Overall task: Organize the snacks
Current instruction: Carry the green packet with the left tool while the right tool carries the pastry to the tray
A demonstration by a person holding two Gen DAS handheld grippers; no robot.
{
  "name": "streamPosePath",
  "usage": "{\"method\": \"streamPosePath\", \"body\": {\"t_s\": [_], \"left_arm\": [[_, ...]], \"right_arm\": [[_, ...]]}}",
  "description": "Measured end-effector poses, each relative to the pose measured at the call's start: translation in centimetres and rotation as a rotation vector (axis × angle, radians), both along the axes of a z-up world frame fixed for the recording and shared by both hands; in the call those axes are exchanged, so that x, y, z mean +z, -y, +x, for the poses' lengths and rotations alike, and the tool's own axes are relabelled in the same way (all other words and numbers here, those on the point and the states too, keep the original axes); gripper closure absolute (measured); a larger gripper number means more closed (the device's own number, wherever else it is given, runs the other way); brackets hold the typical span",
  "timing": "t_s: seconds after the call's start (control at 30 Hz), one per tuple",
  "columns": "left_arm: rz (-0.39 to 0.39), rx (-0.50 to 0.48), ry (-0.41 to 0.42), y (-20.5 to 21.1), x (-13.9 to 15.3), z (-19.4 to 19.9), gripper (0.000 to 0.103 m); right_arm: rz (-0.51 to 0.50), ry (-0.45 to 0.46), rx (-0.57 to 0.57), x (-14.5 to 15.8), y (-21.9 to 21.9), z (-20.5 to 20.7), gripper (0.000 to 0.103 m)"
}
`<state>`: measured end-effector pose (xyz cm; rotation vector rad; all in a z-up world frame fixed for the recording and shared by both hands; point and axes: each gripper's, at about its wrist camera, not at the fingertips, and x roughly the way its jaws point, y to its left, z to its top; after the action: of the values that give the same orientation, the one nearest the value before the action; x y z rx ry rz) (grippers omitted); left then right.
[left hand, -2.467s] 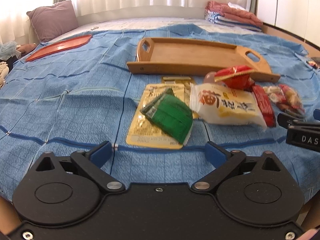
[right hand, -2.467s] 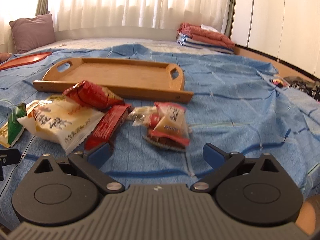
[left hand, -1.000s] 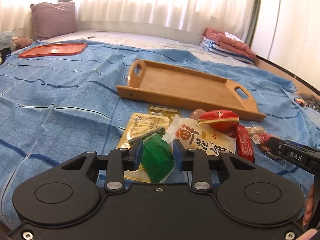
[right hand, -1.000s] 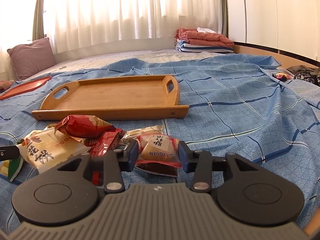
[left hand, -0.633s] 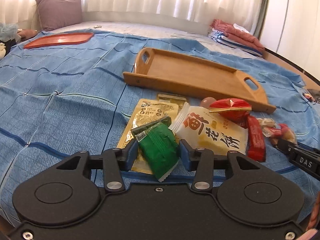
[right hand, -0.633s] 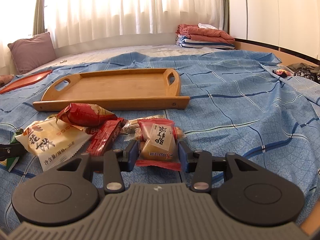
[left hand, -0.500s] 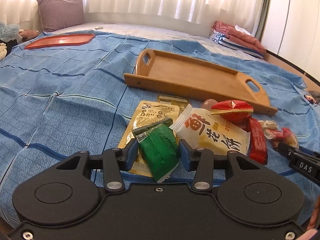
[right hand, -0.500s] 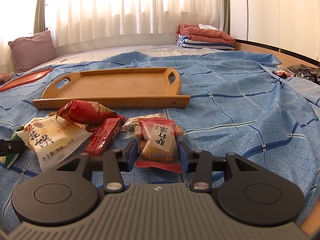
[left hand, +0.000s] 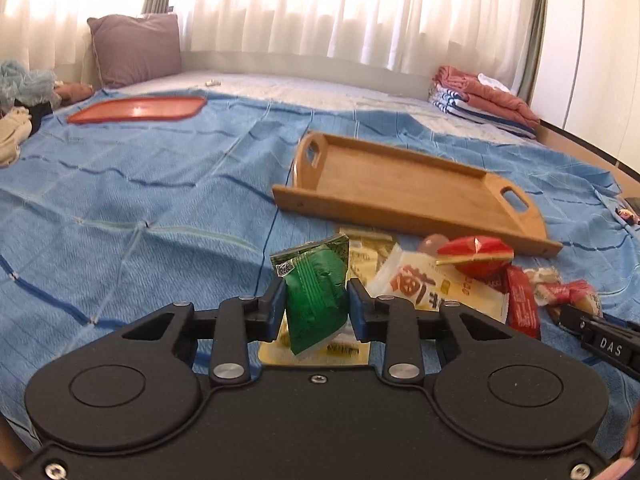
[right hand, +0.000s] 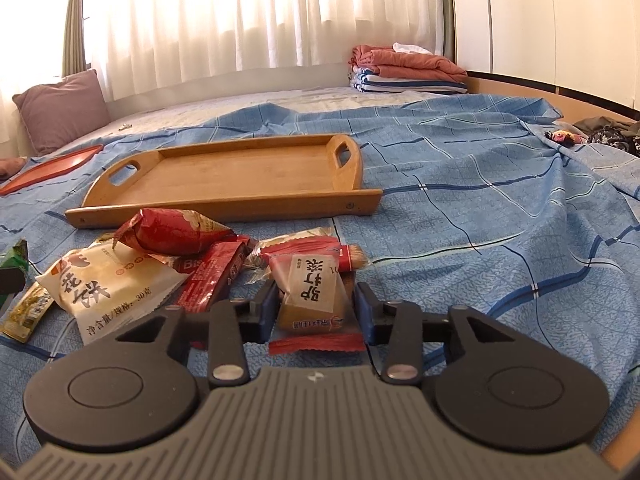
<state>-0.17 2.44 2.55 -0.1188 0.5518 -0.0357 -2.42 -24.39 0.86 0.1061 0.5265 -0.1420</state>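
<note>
Left wrist: green packet (left hand: 316,292) crinkled, tilted, pinched

Both wrist views sit low over the bed, facing forward — sharing the wooden tray (left hand: 404,184) (right hand: 240,172).

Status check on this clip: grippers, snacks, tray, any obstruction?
Left gripper shut on green packet. Right gripper shut on red-ended pastry pack. Wooden tray holds no snacks, nothing in the way.
</note>
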Motion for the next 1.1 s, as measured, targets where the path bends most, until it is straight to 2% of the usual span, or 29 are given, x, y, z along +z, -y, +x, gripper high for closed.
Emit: {"method": "streamPosePath", "body": {"t_s": [0.2,0.3,0.33,0.37,0.43,0.5,0.53,0.6,0.63,0.67,0.73,0.83,0.87,0.9,0.97,1.03,1.07,1.1], "left_arm": [[0.023,-0.033,0.041,0.3,2.2,0.5,0.072],[0.020,-0.050,0.063,0.4,3.1,0.8,0.072],[0.016,-0.055,0.066,0.5,3.3,1.0,0.072],[0.014,-0.062,0.067,0.6,3.5,1.2,0.072],[0.014,-0.068,0.068,0.9,3.8,1.6,0.072],[0.007,-0.077,0.065,1.1,3.9,2.0,0.072],[0.006,-0.080,0.063,1.2,4.0,2.1,0.072],[0.008,-0.083,0.064,1.5,3.9,2.2,0.072],[0.008,-0.085,0.062,1.6,3.8,2.2,0.072],[0.007,-0.088,0.058,1.6,3.7,2.2,0.072],[0.005,-0.095,0.047,1.6,3.3,2.3,0.072],[0.006,-0.095,0.029,1.5,2.8,2.3,0.072],[0.005,-0.093,0.024,1.5,2.6,2.4,0.072],[0.003,-0.091,0.021,1.4,2.5,2.4,0.072],[-0.001,-0.088,0.018,1.2,2.4,2.5,0.072],[0.004,-0.086,0.018,1.1,2.4,2.5,0.072],[0.009,-0.086,0.018,1.0,2.3,2.5,0.072],[0.013,-0.085,0.017,1.0,2.3,2.6,0.072]], "right_arm": [[0.023,-0.009,0.002,1.1,0.0,-0.1,0.058],[0.020,0.026,0.009,2.1,0.0,-0.6,0.066],[0.011,0.031,0.012,2.4,0.0,-0.6,0.072],[0.008,0.038,0.019,2.7,0.0,-0.7,0.087],[-0.007,0.042,0.021,3.2,0.1,-0.5,0.091],[-0.028,0.044,0.018,3.4,0.1,-0.3,0.091],[-0.023,0.044,0.012,3.4,0.2,-0.2,0.083],[0.015,0.014,0.005,3.1,0.7,0.0,0.077],[0.037,-0.005,0.001,2.8,1.0,0.1,0.062],[0.058,-0.020,-0.003,2.4,1.2,0.1,0.058],[0.068,-0.039,-0.015,1.6,1.3,-0.1,0.052],[0.088,-0.056,-0.026,0.8,1.5,-0.2,0.051],[0.105,-0.060,-0.032,0.7,1.6,-0.3,0.044],[0.124,-0.071,-0.033,0.5,1.8,-0.2,0.042],[0.165,-0.090,-0.032,-0.1,2.1,-0.3,0.042],[0.163,-0.077,-0.027,-0.3,2.1,-0.8,0.042],[0.163,-0.070,-0.022,-0.3,2.0,-1.2,0.054],[0.177,-0.063,-0.015,-0.1,2.0,-1.5,0.060]]}}
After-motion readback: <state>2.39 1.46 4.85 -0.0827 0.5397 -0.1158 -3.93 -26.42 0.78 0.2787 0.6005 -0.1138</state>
